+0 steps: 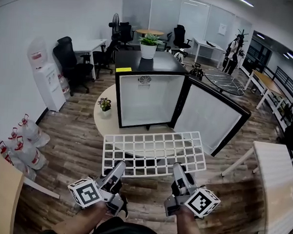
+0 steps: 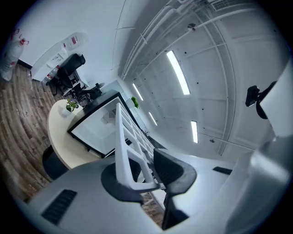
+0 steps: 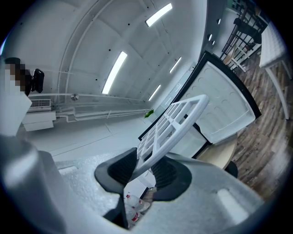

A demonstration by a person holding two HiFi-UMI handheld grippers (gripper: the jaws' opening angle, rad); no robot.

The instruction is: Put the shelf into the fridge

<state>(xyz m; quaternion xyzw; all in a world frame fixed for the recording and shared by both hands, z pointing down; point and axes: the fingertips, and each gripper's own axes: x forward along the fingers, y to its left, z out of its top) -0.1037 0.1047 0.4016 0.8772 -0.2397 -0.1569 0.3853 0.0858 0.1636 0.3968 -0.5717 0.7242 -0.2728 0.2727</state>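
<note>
A white grid shelf (image 1: 154,151) hangs level in the air in front of the black mini fridge (image 1: 146,96), tilted slightly. The fridge's door (image 1: 213,115) stands open to the right and its white inside is bare. My left gripper (image 1: 117,170) is shut on the shelf's near edge at the left, and my right gripper (image 1: 179,171) is shut on the same edge at the right. In the left gripper view the shelf (image 2: 122,137) runs edge-on between the pads of the left gripper (image 2: 142,176). In the right gripper view the shelf (image 3: 178,119) rises from the right gripper (image 3: 142,169) toward the open door (image 3: 224,109).
The fridge stands on a round beige table (image 1: 101,118) beside a small potted plant (image 1: 104,105). A larger plant (image 1: 149,45) sits on the fridge. A water dispenser (image 1: 47,78) and water bottles (image 1: 23,141) are at the left, a white table (image 1: 275,191) at the right.
</note>
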